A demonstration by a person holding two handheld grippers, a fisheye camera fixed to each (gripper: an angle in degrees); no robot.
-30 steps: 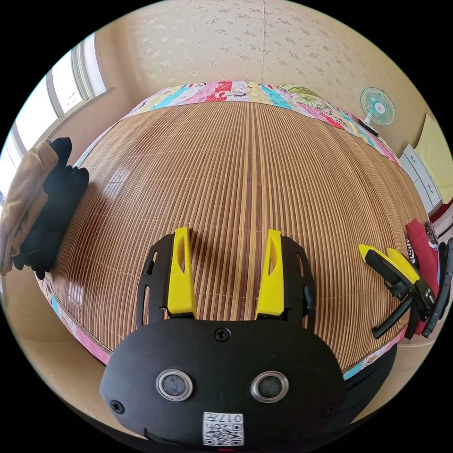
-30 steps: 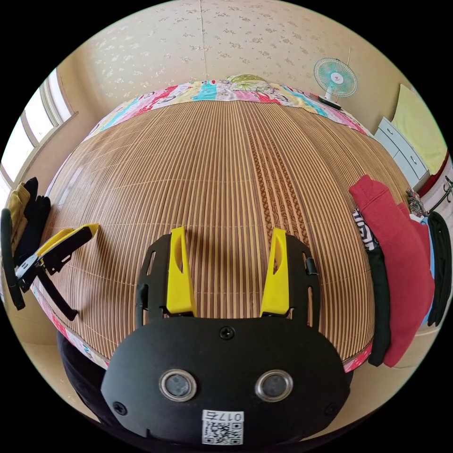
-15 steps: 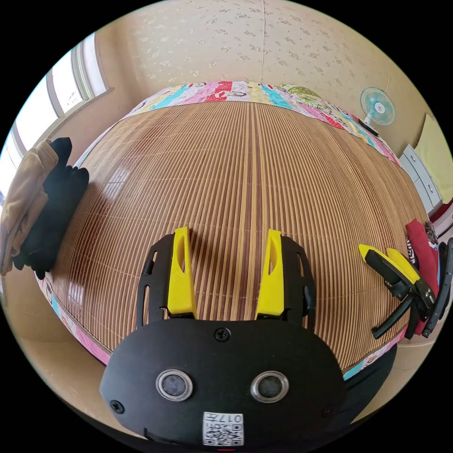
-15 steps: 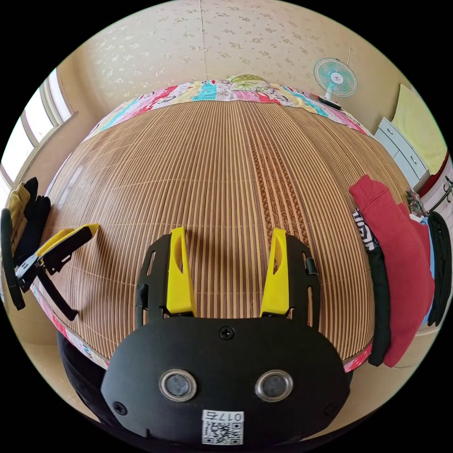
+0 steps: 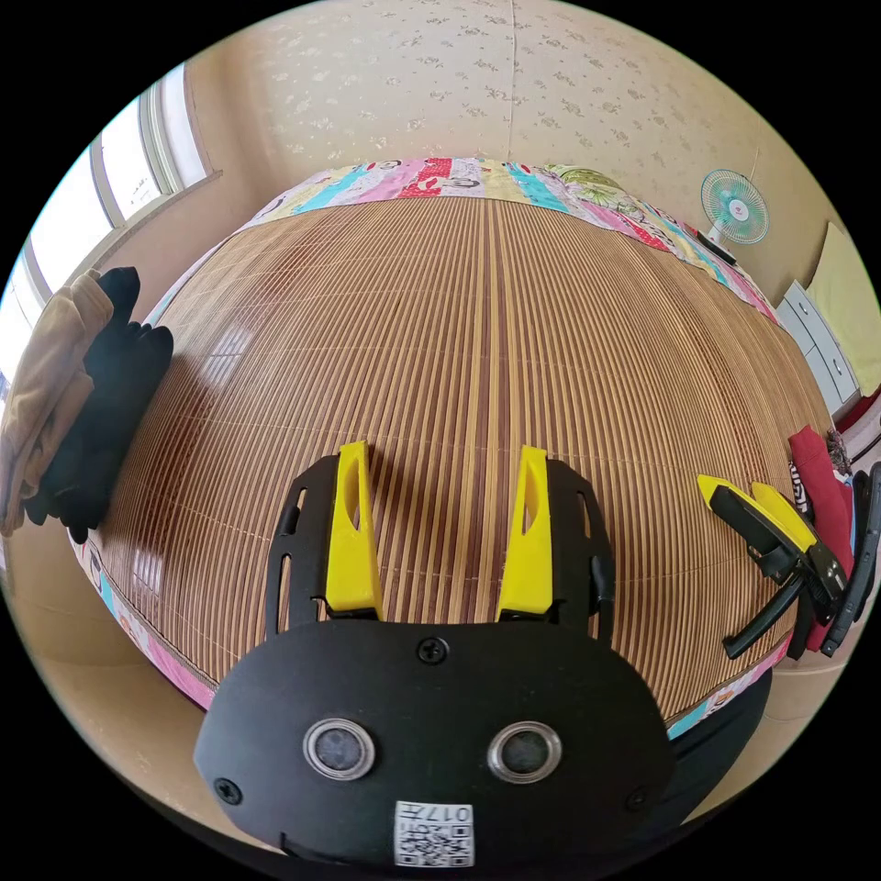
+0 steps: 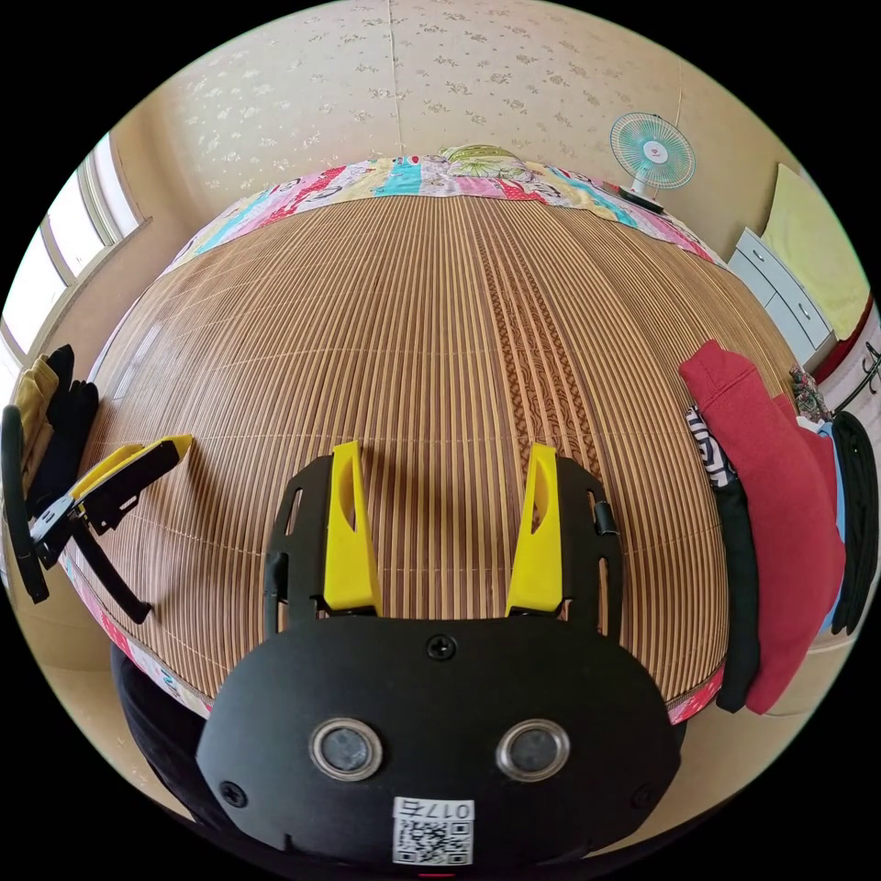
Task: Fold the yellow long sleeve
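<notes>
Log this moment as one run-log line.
left gripper: open, empty, over bamboo mat | right gripper: open, empty | tan-yellow garment: piled at mat edge, untouched | fold: not begun

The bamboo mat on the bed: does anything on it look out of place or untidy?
Nothing is spilled or damaged. The bamboo mat lies flat. Both tongs, left and right, are open over it. Clothes hang over its edges: a red garment at one side, tan and black clothes at the other.
</notes>
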